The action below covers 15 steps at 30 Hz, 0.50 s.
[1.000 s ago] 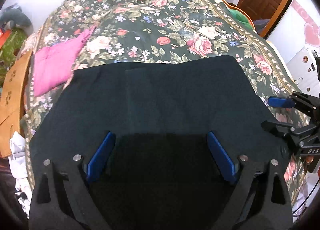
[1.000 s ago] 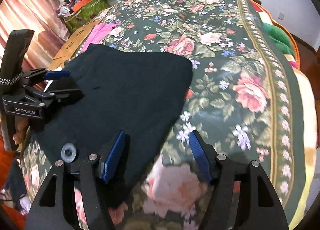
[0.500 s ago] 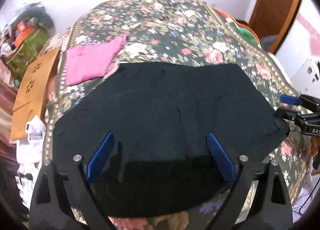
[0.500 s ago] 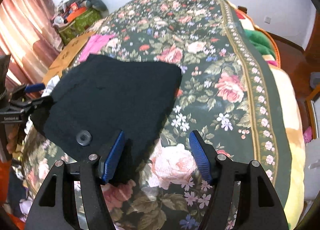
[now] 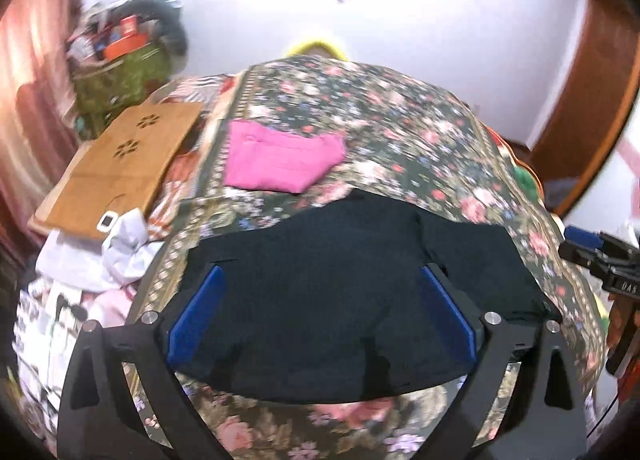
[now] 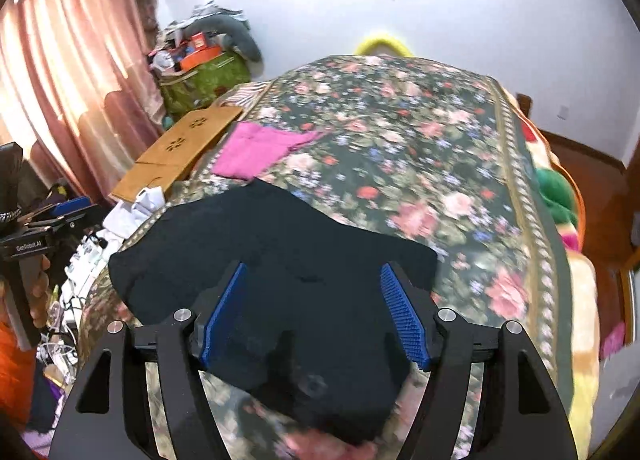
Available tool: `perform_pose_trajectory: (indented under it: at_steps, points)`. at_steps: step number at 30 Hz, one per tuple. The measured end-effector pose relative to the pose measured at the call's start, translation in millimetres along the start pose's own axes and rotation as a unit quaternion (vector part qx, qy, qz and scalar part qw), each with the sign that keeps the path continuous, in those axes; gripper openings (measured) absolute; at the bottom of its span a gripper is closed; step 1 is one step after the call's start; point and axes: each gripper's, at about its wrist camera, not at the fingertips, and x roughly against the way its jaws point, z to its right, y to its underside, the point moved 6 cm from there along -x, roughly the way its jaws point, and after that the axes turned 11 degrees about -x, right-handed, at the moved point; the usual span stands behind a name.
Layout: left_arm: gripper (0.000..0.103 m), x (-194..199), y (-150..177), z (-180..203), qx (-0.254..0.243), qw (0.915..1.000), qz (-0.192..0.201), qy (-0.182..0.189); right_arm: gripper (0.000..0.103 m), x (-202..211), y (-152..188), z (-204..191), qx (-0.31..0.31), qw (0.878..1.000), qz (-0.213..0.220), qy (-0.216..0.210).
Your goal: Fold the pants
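The black pants [image 5: 352,292] lie folded in a flat dark bundle near the front edge of the floral bed cover [image 5: 400,132]. My left gripper [image 5: 322,272] hovers above them, open, with nothing between its blue pads. My right gripper [image 6: 312,266] also hangs over the pants [image 6: 280,260]; its jaws are opening and hold nothing. In each wrist view the other gripper appears at the edge: the right gripper [image 5: 592,252] beyond the right end of the pants, the left gripper [image 6: 60,216] off the left side of the bed, in a hand.
A folded pink garment [image 5: 280,158] lies on the bed behind the pants. To the left are a wooden board [image 5: 116,164], a heap of white cloth [image 5: 120,244], a green bag [image 6: 200,80] of clutter and curtains [image 6: 60,60]. A green bundle [image 6: 556,188] lies at the bed's right edge.
Both grippers have risen and drawn back from the pants, so the wall and more of the bed now show. The pants stay flat on the bed.
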Motion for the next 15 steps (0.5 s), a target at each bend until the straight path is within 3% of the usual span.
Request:
perform_pose_trajectory:
  at_steps: [4, 10, 15]
  points:
    - [0.099, -1, 17, -34, 0.039, 0.9991, -0.004, -0.014, 0.066, -28, 4, -23, 0.017, 1.000, -0.024, -0.007]
    - [0.099, -17, 59, -77, 0.106, 0.9933, -0.046, -0.013, 0.066, -59, 19, -35, 0.038, 0.997, -0.060, 0.011]
    - [0.099, -39, 96, -92, 0.172, 0.9778, -0.110, 0.047, 0.066, -77, 41, -39, 0.069, 0.993, -0.089, 0.038]
